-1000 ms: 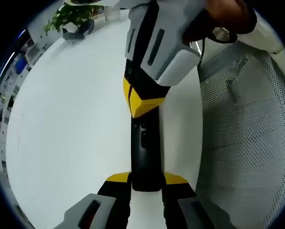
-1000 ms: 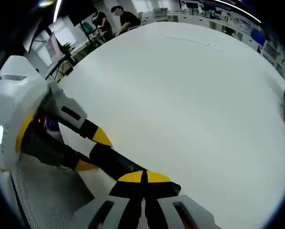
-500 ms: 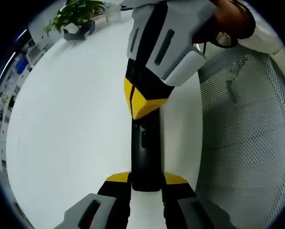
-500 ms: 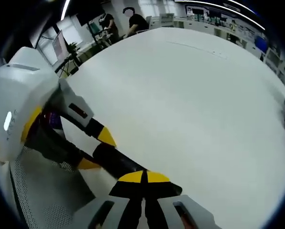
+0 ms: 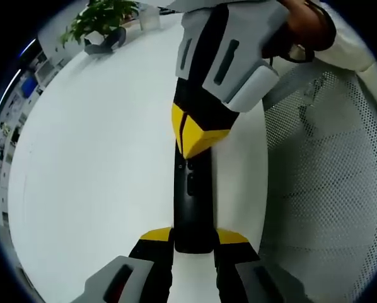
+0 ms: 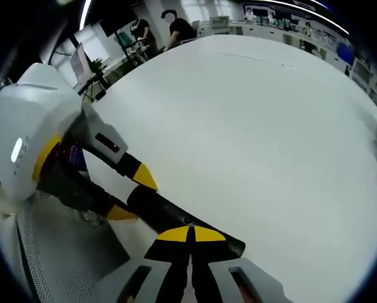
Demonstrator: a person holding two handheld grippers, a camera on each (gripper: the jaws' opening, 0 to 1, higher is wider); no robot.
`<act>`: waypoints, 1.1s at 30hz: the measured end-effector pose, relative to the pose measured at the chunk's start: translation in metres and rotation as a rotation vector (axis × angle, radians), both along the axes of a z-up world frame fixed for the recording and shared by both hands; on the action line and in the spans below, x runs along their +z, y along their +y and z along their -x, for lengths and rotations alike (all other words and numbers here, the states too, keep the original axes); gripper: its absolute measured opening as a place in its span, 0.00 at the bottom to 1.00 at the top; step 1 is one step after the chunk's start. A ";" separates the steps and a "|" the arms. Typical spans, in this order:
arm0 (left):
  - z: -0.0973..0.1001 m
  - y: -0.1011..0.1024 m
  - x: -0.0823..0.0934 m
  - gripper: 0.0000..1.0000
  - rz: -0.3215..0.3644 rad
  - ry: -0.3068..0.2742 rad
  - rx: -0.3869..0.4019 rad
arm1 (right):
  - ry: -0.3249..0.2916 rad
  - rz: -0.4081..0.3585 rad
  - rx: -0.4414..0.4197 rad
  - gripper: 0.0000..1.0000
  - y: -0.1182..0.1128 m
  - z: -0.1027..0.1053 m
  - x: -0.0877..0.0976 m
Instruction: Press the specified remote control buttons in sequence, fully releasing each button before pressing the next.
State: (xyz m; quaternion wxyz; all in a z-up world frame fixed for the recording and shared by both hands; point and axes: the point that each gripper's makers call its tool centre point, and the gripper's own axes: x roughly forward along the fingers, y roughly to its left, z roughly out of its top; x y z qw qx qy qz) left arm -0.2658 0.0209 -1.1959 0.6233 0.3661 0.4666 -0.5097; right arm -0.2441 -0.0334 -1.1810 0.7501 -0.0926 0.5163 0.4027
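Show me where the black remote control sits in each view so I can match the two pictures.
Left gripper view: the remote control runs up the centre, its near end clamped in the left hand-held gripper.
Right gripper view: the remote control lies lower left, slanting towards the closed tips of the right hand-held gripper.
Shared landmark: the white table, under the remote in both.

Wide bare white table (image 5: 94, 164) open to one side of the remote (image 5: 191, 208); on its other side, close by, a perforated white chair back (image 5: 327, 189). Over the remote's far end, the right gripper (image 5: 195, 136), blocking approach there. A potted plant (image 5: 100, 19) at the far table edge, well apart.
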 end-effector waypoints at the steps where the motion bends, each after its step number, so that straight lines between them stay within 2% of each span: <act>1: 0.000 0.000 0.000 0.23 0.000 0.001 0.000 | 0.003 0.001 0.004 0.00 0.000 0.001 0.000; 16: 0.000 0.000 0.000 0.23 0.001 -0.003 -0.003 | 0.016 0.014 -0.001 0.00 -0.002 0.004 -0.002; 24: -0.001 0.000 -0.001 0.23 -0.011 0.001 -0.009 | -0.013 0.030 0.003 0.00 -0.002 0.004 -0.003; 33: -0.001 -0.001 -0.001 0.23 -0.041 0.011 -0.009 | -0.003 0.005 -0.027 0.00 -0.002 0.002 -0.002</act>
